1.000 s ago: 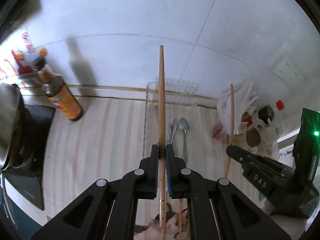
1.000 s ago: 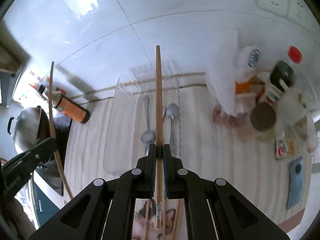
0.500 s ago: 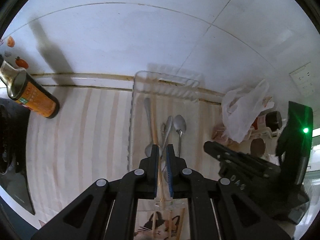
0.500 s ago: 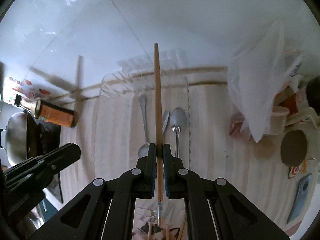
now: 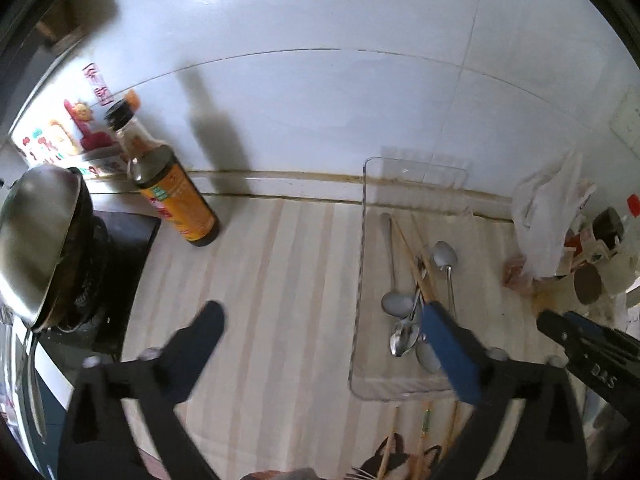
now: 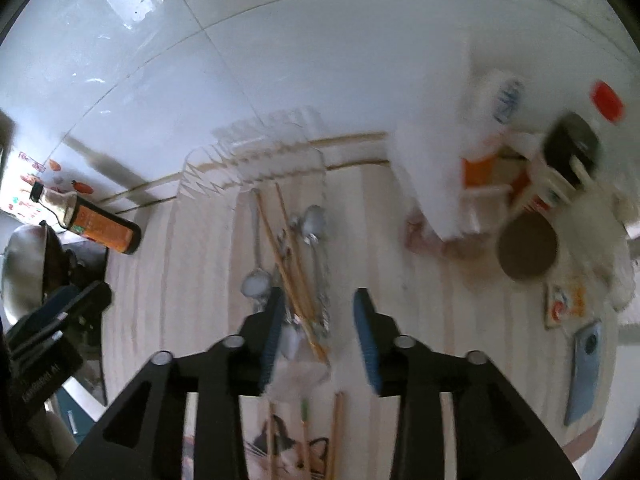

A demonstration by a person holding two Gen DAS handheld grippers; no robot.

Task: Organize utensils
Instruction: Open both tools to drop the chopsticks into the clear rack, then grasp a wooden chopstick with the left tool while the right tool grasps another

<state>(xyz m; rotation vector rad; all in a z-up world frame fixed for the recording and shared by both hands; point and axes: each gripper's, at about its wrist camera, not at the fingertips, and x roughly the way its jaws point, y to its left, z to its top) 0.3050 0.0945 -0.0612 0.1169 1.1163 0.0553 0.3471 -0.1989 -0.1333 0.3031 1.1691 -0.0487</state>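
Observation:
A clear plastic tray (image 5: pixel 362 280) (image 6: pixel 192 168) lies on the striped counter against the wall. In it lie several metal spoons (image 5: pixel 444 258) (image 6: pixel 314 220) and two wooden chopsticks (image 5: pixel 408 248) (image 6: pixel 280 256), crossing over the spoons. My left gripper (image 5: pixel 320 328) is wide open and empty, above the counter at the tray's near left. My right gripper (image 6: pixel 320 320) is open and empty above the tray's near end. More chopsticks (image 5: pixel 390 452) (image 6: pixel 338 432) lie on a cat-print mat at the near edge.
A soy sauce bottle (image 5: pixel 176 196) (image 6: pixel 96 228) stands left by the wall. A steel pot (image 5: pixel 36 240) sits on a black stove at far left. A white plastic bag (image 5: pixel 548 216), cups and jars (image 6: pixel 528 248) crowd the right. A phone (image 6: pixel 584 368) lies at far right.
Both grippers held one chopstick each; both have opened and the two chopsticks now lie in the tray. The left gripper has swung to the left.

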